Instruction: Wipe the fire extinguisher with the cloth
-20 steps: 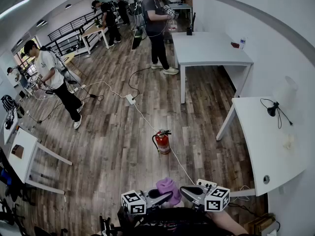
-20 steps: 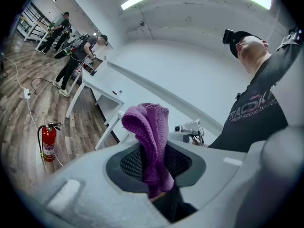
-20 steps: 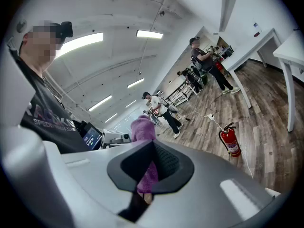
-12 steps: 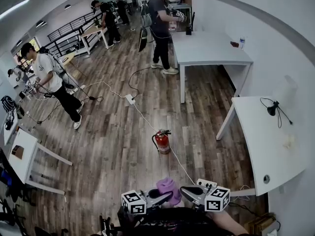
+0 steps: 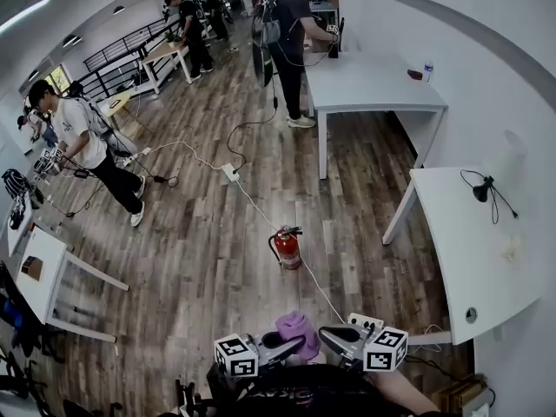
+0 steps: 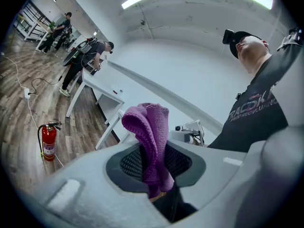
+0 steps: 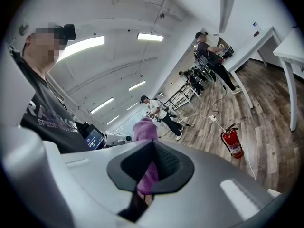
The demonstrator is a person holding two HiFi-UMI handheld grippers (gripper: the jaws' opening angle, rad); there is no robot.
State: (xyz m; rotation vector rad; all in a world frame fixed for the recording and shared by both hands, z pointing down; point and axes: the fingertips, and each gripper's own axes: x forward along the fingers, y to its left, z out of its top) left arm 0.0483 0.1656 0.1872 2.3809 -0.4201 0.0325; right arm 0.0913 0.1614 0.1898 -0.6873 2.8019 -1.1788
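While we looked down through the head view, the fire extinguisher [image 5: 287, 249] stood upright on the wood floor with a white cable running past its base. Both grippers hung level, well short of it on our side. The left gripper [image 5: 291, 346] had the purple cloth [image 5: 297, 328] bunched at its tips, and the right gripper [image 5: 328, 335] sat just beside that cloth. Well beyond the extinguisher, a small bottle [image 5: 426, 75] stood on a white table [image 5: 373, 94]; we could not tell what was in it, and we saw no other container.

Through the left gripper view, the jaws stood wide but clamped on the cloth, a thick fold rising above them. The extinguisher showed low to the left, well apart.

Through the right gripper view, the jaws were pressed fully together with nothing held; the cloth showed just past their tips, the extinguisher off to the right.

We judged the approach not yet made. To wipe well, we should bring the cloth's free fold flat against the red cylinder, steady the valve head with the empty gripper so nothing tips, and stay clear of the cable.
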